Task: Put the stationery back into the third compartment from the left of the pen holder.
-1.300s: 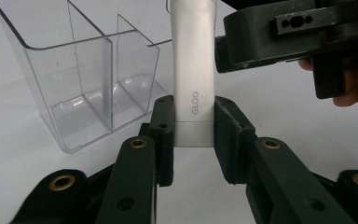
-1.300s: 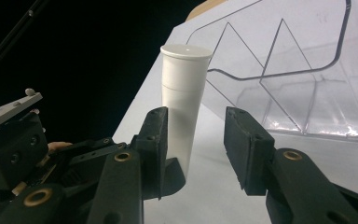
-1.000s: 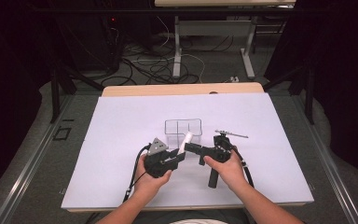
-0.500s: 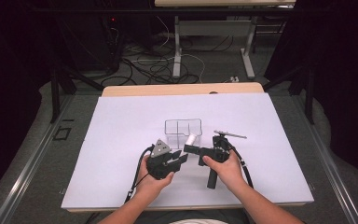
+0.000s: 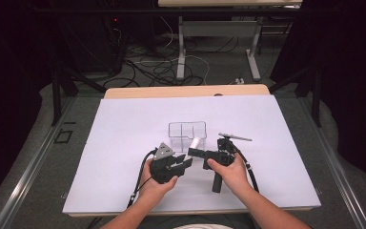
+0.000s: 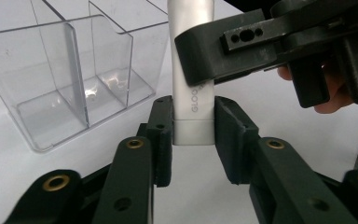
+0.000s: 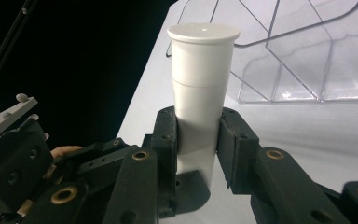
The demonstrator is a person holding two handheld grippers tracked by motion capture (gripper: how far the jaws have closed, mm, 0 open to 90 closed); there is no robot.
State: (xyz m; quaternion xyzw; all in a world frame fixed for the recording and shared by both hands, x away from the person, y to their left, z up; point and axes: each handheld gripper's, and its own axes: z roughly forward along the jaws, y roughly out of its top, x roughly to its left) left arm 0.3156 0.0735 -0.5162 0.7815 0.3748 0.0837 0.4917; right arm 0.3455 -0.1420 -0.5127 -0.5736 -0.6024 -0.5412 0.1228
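White plastic tube [image 5: 196, 142] hung above white table sheet [image 5: 124, 129], just before clear divided plastic box [image 5: 187, 130]. Left gripper [image 6: 193, 135] clamped crimped end, right gripper [image 7: 198, 135] clamped body. Open sheet all round; hands met near front edge.

The tube [image 6: 193, 74] is plain white with a white cap, and grey letters run along its lower end. Both tongs, left [image 5: 183, 164] and right [image 5: 195, 152], are matt black with brass-coloured rivets; the left one carries a grey three-cornered plate. The divided box [image 5: 187, 130] at 12 o'clock from them is clear and colourless, the sheet [image 5: 124, 124] over the worktop [image 5: 186, 90] is white with a faint lilac cast, and the worktop's far edge shows pale wood.
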